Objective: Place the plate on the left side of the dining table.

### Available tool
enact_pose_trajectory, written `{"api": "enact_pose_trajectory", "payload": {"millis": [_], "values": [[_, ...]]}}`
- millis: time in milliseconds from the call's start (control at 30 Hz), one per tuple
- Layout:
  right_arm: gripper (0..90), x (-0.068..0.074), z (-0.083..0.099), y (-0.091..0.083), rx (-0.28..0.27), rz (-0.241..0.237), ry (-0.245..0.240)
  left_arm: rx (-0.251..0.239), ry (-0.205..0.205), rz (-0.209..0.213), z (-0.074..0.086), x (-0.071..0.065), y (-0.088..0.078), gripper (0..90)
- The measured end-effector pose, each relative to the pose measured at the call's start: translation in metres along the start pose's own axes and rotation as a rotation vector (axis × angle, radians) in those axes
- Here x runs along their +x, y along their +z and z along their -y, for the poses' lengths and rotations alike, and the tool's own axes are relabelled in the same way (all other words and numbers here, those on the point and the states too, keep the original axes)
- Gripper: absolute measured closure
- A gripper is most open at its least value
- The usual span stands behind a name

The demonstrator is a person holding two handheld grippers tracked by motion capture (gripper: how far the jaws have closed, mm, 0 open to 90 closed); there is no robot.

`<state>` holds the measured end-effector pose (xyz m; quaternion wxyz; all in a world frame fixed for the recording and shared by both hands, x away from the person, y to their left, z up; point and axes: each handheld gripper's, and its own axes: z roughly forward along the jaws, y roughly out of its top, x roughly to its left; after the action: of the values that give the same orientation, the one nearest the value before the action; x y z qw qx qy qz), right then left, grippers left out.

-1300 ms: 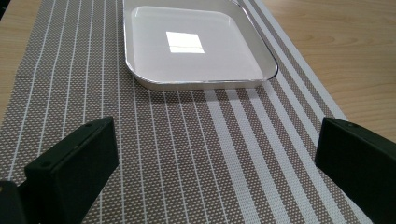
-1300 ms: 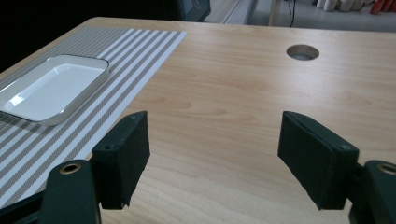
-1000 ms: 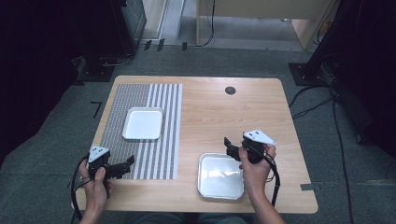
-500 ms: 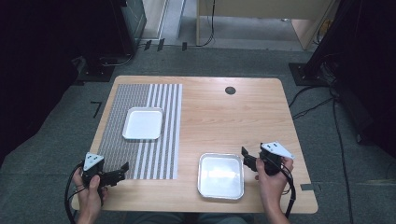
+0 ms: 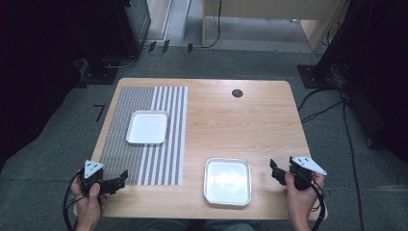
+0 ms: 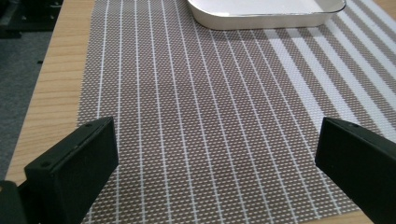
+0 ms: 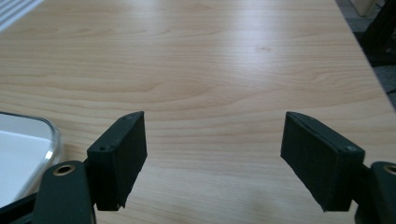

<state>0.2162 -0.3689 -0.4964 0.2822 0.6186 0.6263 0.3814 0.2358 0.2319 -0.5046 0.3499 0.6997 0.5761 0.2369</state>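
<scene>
My left gripper point(image 5: 121, 179) is held at the table's front left corner, over the near edge of a brown and white striped placemat point(image 5: 144, 139). Its jaws stand wide apart with nothing between them in the left gripper view point(image 6: 219, 163). A white square tray point(image 5: 147, 127) rests on the mat, and its near wall point(image 6: 261, 16) shows ahead of the left jaws. My right gripper point(image 5: 275, 172) is held at the front right, just right of a shiny metal tray point(image 5: 227, 181). It is open and empty over bare wood point(image 7: 212, 158), with the metal tray's rim point(image 7: 49, 133) at its left.
The wooden table point(image 5: 240, 125) has a small dark round hole point(image 5: 236, 93) near its far edge. Cables point(image 5: 327, 103) run over the grey floor to the right. Dark equipment point(image 5: 132, 19) and a wooden cabinet point(image 5: 269, 9) stand beyond the table.
Both hands have drawn back toward the table's front edge. The right gripper moved right, away from the metal tray. The left gripper moved left toward the front corner.
</scene>
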Motion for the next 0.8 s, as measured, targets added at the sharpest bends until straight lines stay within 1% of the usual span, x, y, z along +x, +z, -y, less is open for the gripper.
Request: {"api": "enact_pose_trajectory", "payload": {"millis": [33,67,133,167,200,300,333,367,400,467,500,633,667,733,800], "values": [[23.0,-0.008,0.003,-0.001,0.004,0.013,-0.002,0.004,0.003,-0.005,0.001,0.0,0.001,0.0],[23.0,-0.01,0.004,-0.001,0.006,0.018,0.002,0.007,0.004,-0.011,0.001,0.001,0.002,0.0],[23.1,-0.015,0.007,-0.001,0.011,0.033,-0.008,0.008,0.003,-0.012,0.002,0.001,0.002,0.0],[23.1,-0.015,0.007,-0.001,0.011,0.033,-0.008,0.01,0.003,-0.013,0.002,0.002,0.002,0.0],[23.0,-0.021,0.01,-0.002,0.019,0.039,-0.003,0.011,0.002,-0.018,0.002,0.004,0.002,0.0],[23.0,-0.029,0.014,-0.004,0.03,0.054,0.002,0.013,-0.002,-0.02,0.003,0.005,0.002,0.0],[23.1,-0.033,0.016,-0.004,0.032,0.059,0.002,0.014,0.002,-0.026,0.003,0.006,0.002,0.0],[23.1,-0.033,0.016,-0.004,0.032,0.059,0.002,0.014,0.002,-0.026,0.003,0.006,0.002,0.0],[23.0,-0.039,0.019,-0.006,0.039,0.069,0.009,0.017,0.005,-0.029,0.004,0.007,0.002,0.0],[23.1,-0.042,0.02,-0.006,0.043,0.075,0.015,0.017,0.005,-0.032,0.004,0.007,0.001,0.0],[23.2,-0.048,0.024,-0.008,0.053,0.084,0.026,0.015,0.002,-0.033,0.003,0.008,0.001,0.0],[23.1,-0.053,0.027,-0.009,0.065,0.09,0.026,0.015,-0.003,-0.042,0.004,0.011,0.001,0.0],[23.1,-0.055,0.028,-0.01,0.071,0.089,0.032,0.018,-0.001,-0.05,0.004,0.012,0.001,0.0],[23.1,-0.058,0.03,-0.012,0.074,0.091,0.033,0.028,0.015,-0.077,0.006,0.014,0.001,0.0],[23.0,-0.059,0.031,-0.012,0.08,0.09,0.03,0.031,0.012,-0.076,0.007,0.015,0.001,0.0]]}}
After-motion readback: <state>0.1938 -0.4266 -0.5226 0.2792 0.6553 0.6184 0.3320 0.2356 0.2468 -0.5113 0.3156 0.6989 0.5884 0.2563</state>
